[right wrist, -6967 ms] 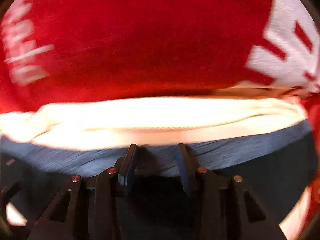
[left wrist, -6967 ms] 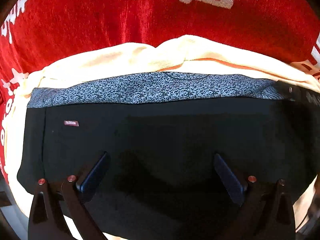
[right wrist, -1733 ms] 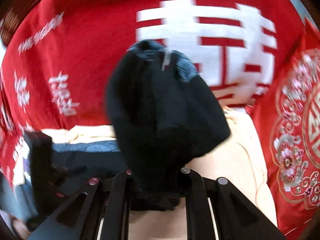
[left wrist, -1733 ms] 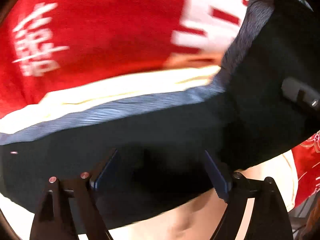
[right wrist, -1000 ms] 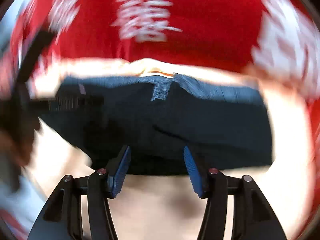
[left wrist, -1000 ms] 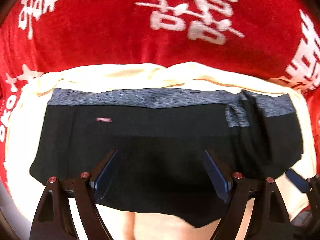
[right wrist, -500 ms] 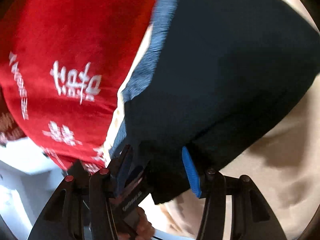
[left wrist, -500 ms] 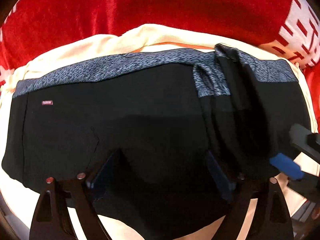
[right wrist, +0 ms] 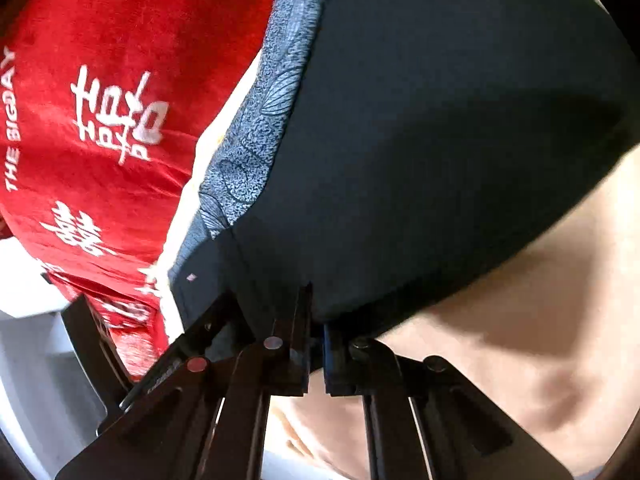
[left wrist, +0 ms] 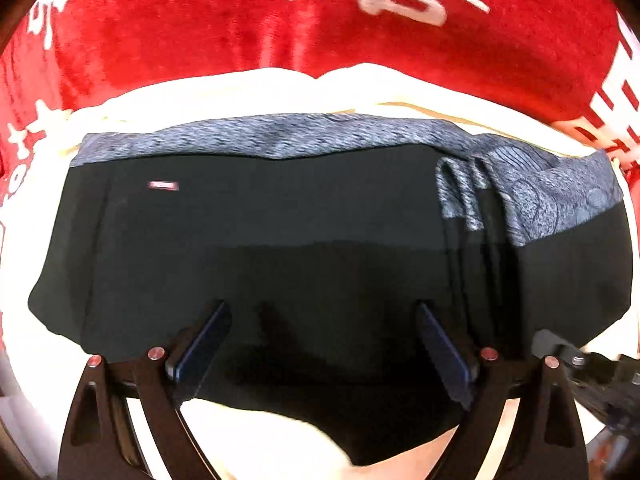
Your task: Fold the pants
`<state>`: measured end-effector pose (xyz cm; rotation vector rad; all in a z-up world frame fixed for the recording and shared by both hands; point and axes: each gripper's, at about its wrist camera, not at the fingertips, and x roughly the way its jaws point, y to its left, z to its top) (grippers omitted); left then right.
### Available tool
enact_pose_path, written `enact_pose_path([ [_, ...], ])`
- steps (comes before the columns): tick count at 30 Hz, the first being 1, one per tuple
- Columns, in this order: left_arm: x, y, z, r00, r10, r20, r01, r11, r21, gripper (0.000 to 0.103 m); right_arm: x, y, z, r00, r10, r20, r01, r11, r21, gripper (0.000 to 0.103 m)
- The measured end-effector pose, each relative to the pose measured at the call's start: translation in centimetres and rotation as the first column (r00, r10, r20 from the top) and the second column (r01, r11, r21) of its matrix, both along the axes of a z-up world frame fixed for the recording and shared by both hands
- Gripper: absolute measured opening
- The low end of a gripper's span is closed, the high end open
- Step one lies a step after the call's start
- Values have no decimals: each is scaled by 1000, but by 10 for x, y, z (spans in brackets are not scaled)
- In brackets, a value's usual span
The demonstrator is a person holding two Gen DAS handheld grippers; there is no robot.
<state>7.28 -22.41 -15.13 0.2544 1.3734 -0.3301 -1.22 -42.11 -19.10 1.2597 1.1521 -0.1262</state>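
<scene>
Black pants with a grey patterned waistband lie flat on a cream cloth; their right end is folded over with creases. My left gripper is open, its fingers resting over the near part of the pants. My right gripper is shut on the near edge of the pants. Part of the right gripper shows at the lower right of the left wrist view.
A red blanket with white characters covers the surface beyond the cream cloth, also in the right wrist view. The cream cloth spreads under the pants. A white floor or edge lies at lower left.
My right gripper dropped the folded-over end onto the pants, then closed on the pants' near edge. My left gripper stayed open over the pants, shifting slightly.
</scene>
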Motion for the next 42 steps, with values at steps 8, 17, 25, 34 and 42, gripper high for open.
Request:
enact_pose_path([
  [8,12,-33,43,994,-72,87,75,997,-23,94,-4,-17,71,978,202,57,-187,963,-193,21],
  [17,5,-127,37,978,-192,77,200,973,-113,94,64,-111,68,982,181,-50,-185,886,-426,9],
  [25,2,-107,-21,997,-67,-41,63,994,-87,100,70,-110,24,968,240,-71,-248,885,-395,6],
  [34,-6,-63,11,997,-70,-26,69,997,-21,100,49,-64,47,943,301,-138,-331,839,-431,29],
  [42,-5,-12,22,999,-45,-21,45,999,3,100,32,-7,63,931,315,-184,-365,798,-480,43],
])
